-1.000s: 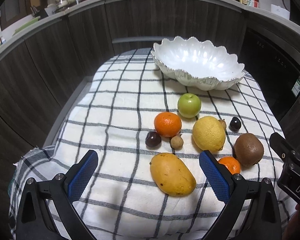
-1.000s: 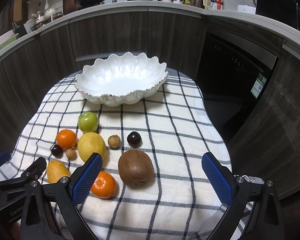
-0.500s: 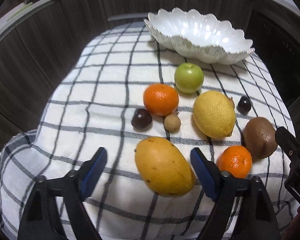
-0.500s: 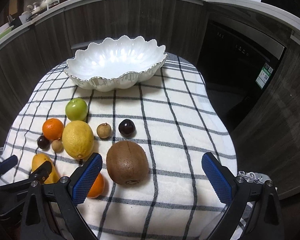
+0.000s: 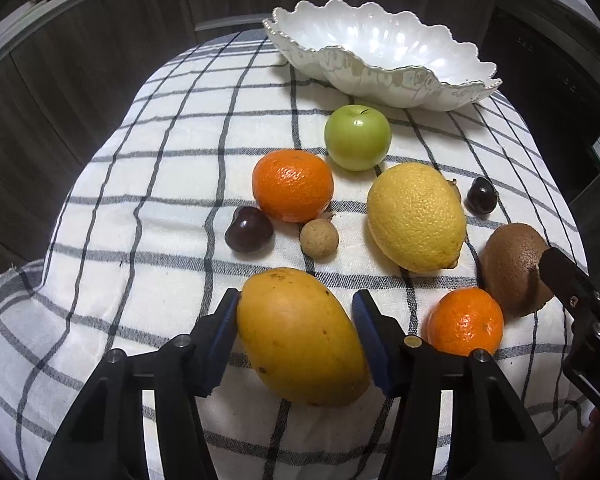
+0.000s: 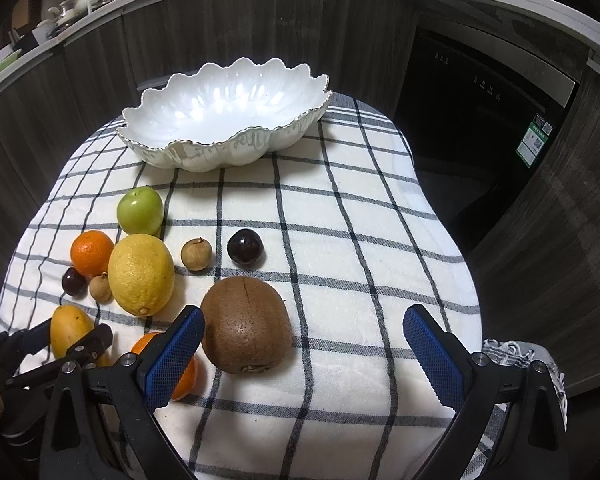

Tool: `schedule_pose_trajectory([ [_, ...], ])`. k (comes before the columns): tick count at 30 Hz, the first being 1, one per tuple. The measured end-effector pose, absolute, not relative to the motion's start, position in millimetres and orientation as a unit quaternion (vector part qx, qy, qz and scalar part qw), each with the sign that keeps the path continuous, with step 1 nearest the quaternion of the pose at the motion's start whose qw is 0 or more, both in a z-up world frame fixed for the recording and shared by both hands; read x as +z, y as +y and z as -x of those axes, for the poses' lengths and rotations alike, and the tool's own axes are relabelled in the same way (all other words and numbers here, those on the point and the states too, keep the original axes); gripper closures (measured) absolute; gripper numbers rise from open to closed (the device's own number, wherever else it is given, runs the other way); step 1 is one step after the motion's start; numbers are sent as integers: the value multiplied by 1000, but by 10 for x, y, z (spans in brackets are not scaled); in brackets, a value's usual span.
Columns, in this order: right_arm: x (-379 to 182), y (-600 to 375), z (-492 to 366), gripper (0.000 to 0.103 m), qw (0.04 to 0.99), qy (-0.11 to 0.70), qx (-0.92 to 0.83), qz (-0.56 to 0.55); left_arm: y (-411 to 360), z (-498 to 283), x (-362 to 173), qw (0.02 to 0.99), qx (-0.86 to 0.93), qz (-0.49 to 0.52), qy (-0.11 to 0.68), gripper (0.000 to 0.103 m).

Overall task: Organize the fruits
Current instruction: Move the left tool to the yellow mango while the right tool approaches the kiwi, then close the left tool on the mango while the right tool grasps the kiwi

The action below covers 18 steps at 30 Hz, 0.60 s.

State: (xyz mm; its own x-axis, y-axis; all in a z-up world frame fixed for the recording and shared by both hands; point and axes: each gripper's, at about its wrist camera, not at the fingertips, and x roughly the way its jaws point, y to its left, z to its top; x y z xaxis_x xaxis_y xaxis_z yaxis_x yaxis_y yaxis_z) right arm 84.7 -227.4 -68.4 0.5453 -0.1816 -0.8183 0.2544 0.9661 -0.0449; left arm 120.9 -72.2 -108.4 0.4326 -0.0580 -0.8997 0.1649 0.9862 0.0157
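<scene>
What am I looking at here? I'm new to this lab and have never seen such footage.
There is no robot: a person holds a two-fingered claw in each hand, and a fisheye camera on each looks out along its blue-padded fingers.

The left wrist view shows the left claw closing around a mango; the pads look right at its sides, but it still lies on the checked cloth.

The right wrist view shows the right claw wide open, the kiwi lying just inside its left pad, unheld.

Also on the cloth: a green apple, a lemon, two mandarins, two dark cherries, two longans and a white scalloped bowl, with nothing in it.
</scene>
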Motion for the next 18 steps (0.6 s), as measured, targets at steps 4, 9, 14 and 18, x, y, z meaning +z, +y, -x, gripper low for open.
schedule_pose_trajectory([
  [4, -707, -2271, -847, 2, 876, 464, -124, -39, -712, -1211, -1074, 846, -75, -51, 525, 49],
  [9, -706, -2252, -853, 2, 877, 464, -125, -34, -651, -1190, -1032, 849, -78, -49, 521, 51],
  [14, -682, -2198, -850, 2, 879, 461, -123, -22, -590, -1169, -979, 853, -79, -48, 513, 51],
  [18, -653, -2162, -838, 2, 880, 458, -121, -17, -561, -1156, -939, 857, -81, -48, 506, 52],
])
